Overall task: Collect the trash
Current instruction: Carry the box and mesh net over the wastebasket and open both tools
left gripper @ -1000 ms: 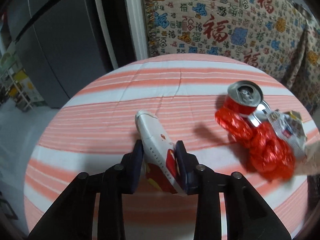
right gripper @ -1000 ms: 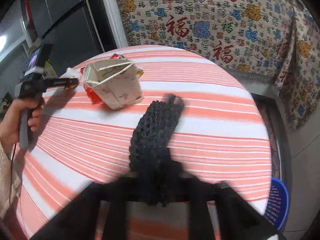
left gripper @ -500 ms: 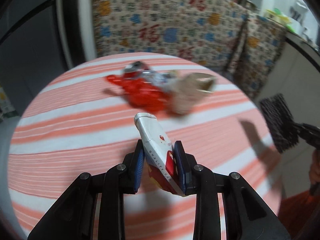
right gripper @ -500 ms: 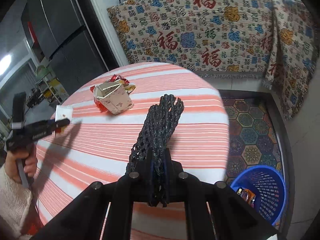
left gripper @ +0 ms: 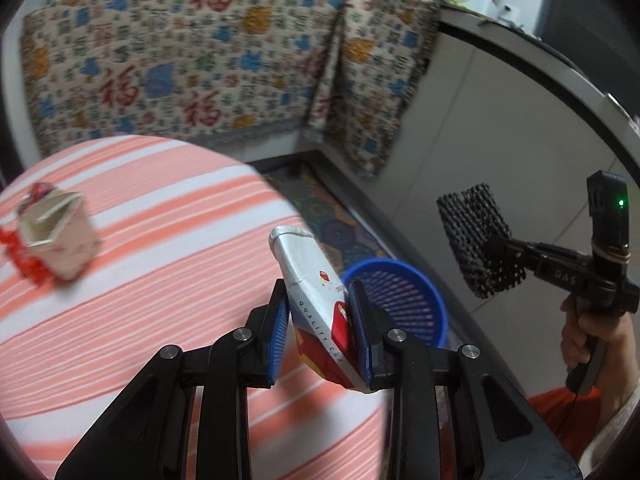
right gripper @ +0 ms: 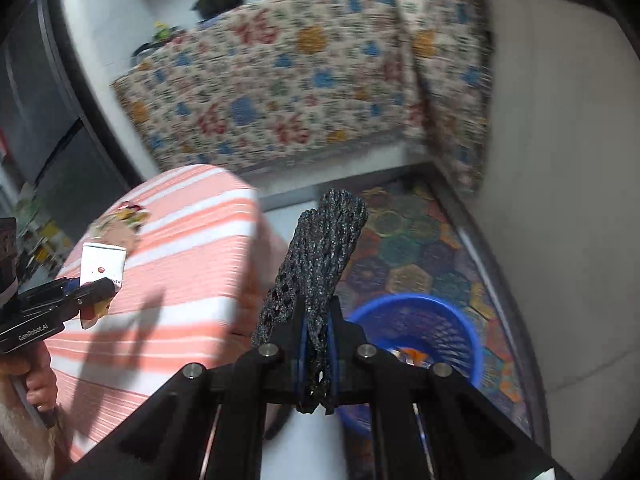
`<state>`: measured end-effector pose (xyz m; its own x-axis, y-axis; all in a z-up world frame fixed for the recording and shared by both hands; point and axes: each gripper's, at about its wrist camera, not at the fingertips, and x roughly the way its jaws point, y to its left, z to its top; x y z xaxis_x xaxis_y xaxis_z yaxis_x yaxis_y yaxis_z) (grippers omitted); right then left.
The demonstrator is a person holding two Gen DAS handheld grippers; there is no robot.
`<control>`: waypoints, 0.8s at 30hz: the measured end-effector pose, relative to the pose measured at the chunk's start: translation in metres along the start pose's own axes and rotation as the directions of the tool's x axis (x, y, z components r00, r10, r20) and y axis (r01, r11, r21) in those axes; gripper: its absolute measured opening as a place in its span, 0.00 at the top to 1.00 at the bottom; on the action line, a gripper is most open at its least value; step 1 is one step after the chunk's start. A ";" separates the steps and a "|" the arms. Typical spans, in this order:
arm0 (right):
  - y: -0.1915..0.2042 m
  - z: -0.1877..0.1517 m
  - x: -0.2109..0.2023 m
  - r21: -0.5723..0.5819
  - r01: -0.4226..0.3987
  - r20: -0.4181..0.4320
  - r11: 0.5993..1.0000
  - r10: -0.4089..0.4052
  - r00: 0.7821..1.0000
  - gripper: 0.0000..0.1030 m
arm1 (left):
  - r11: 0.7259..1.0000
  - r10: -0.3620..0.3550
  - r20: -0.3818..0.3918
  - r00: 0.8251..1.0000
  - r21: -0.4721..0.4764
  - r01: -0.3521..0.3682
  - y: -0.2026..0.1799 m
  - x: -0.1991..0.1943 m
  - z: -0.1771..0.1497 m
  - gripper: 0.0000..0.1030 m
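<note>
Your left gripper (left gripper: 320,320) clamps a flattened paper cup (left gripper: 316,300), white with red patches and the words "QUALITY CUP" along its side. The cup stands tilted between the blue pads (left gripper: 279,328), its crushed rim pointing up and away from you, held in the air above the near edge of the striped table (left gripper: 140,280). Just past the cup in the left wrist view sits the blue basket (left gripper: 404,300) on the floor, beside the table.

Your right gripper (right gripper: 316,344) is clamped tight on a piece of black foam netting (right gripper: 320,264), folded into a long roll that sticks up and forward from between the fingers. It hangs off the table, with the blue basket (right gripper: 420,316) right behind and below it; something orange lies inside the basket, too blurred to name. In the left wrist view the same netting (left gripper: 478,240) spreads out as a flat mesh sheet at the tip of that gripper (left gripper: 500,246), with your right hand (left gripper: 592,336) on the handle.

Back on the table, well apart from both grippers, an open paper carton (left gripper: 56,236) stands beside crumpled red wrapping (left gripper: 24,256). A patterned blanket (left gripper: 192,60) drapes over the furniture behind, and a patterned floor mat (right gripper: 404,236) lies under the basket.
</note>
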<state>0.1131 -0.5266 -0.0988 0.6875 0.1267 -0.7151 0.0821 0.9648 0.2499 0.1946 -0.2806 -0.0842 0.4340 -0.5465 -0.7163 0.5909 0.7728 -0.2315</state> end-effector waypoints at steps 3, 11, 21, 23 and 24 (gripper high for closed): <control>-0.026 -0.007 -0.005 0.025 0.036 -0.006 0.999 -0.036 0.999 0.91 | 0.999 -0.033 -0.022 0.999 0.023 0.034 -0.025 0.020 0.003 0.72; -0.071 -0.019 0.006 0.053 0.095 -0.059 0.994 -0.092 0.994 0.91 | 0.995 -0.089 -0.082 0.993 0.043 0.093 -0.083 0.079 0.010 0.72; -0.102 -0.022 0.047 0.072 0.126 -0.145 0.989 -0.115 0.983 0.90 | 0.995 -0.094 -0.145 0.985 0.025 0.099 -0.106 0.144 0.001 0.69; -0.109 -0.023 0.059 0.089 0.126 -0.173 0.988 -0.109 0.979 0.90 | 0.995 -0.088 -0.158 0.984 0.024 0.093 -0.108 0.157 -0.002 0.67; -0.114 -0.024 0.066 0.102 0.130 -0.189 0.986 -0.109 0.976 0.90 | 0.996 -0.087 -0.165 0.982 0.021 0.092 -0.108 0.163 -0.003 0.66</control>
<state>0.1317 -0.6223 -0.1899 0.5257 0.0623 -0.8484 0.2439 0.9444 0.2205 0.1995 -0.4518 -0.1784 0.2627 -0.5508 -0.7922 0.6422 0.7126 -0.2825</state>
